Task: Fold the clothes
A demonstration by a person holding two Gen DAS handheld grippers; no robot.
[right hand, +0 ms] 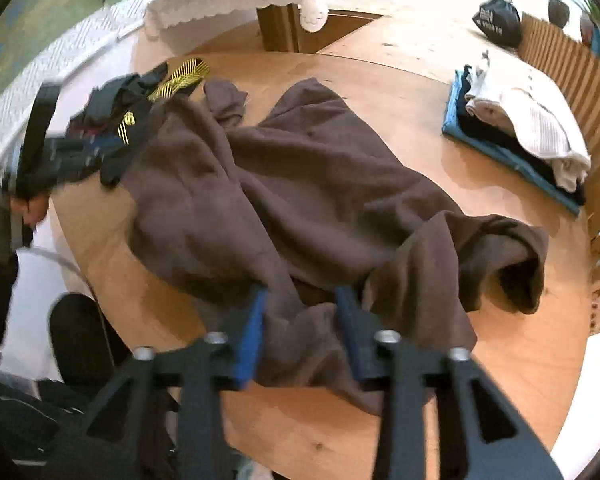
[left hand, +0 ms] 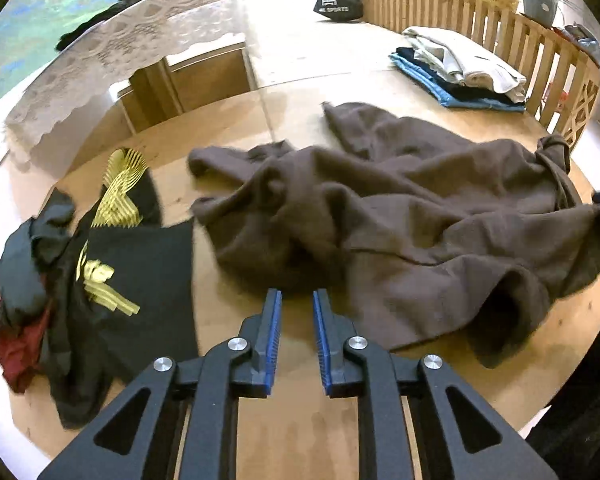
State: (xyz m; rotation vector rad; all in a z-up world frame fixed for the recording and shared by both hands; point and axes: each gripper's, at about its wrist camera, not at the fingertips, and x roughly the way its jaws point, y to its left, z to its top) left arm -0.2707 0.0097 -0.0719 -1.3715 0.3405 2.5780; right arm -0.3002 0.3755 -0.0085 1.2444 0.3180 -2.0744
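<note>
From my left wrist camera I see the left claw above the bench, with its blue pads standing narrow and nothing between them; bare wood shows in the gap. Just beyond its tips lies the brown garment, crumpled and spread over the middle of the bench.

To the left of it is a black shirt with yellow print, bunched together with some dark and red cloth at the bench edge. At the far right a stack of folded clothes rests beside a wooden slatted fence, and a dark bag sits further back.

In the right wrist camera, the right claw has its jaws partly apart, and a fold of the brown garment lies between them. The picture is blurred there, so I cannot tell if the pads really press the cloth. The near edge of the garment hangs a little over the bench rim. At the left side of this view I see the left claw, blurred, near the black shirt.
</note>
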